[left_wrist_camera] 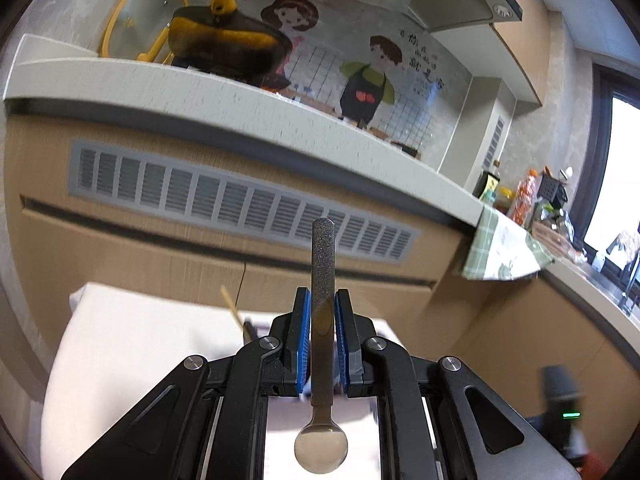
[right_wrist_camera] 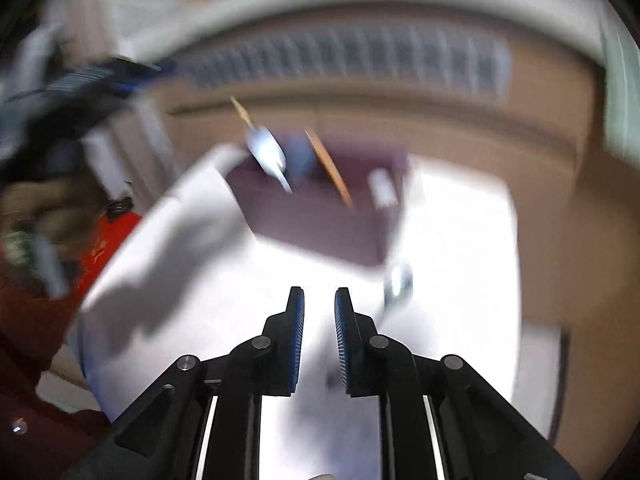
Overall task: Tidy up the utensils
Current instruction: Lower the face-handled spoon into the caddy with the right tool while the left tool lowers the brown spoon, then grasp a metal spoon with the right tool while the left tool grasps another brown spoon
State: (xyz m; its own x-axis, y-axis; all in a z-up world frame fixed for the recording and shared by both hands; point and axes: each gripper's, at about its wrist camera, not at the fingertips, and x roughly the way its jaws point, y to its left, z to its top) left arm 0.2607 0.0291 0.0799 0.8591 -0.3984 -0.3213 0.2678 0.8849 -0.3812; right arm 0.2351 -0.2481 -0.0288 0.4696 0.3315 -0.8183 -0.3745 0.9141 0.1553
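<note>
My left gripper (left_wrist_camera: 322, 300) is shut on a metal spoon (left_wrist_camera: 322, 320). Its speckled grey handle points up and away, and its bowl hangs near the camera over a white table (left_wrist_camera: 132, 344). In the blurred right wrist view, my right gripper (right_wrist_camera: 319, 300) is open and empty above the white table (right_wrist_camera: 452, 240). A dark purple utensil box (right_wrist_camera: 320, 220) stands ahead with a metal spoon (right_wrist_camera: 266, 152) and a wooden stick (right_wrist_camera: 328, 166) in it. Another metal utensil (right_wrist_camera: 396, 284) lies on the table just right of the right fingertips. The left gripper (right_wrist_camera: 100, 80) shows blurred at the upper left.
A grey countertop (left_wrist_camera: 240, 108) with a vent grille (left_wrist_camera: 240, 200) below runs behind the table. A yellow-handled pan (left_wrist_camera: 224, 44) and a glass lid (left_wrist_camera: 140, 20) sit on it. A checked cloth (left_wrist_camera: 500, 252) hangs at the right. A red sleeve (right_wrist_camera: 48, 340) is at the left.
</note>
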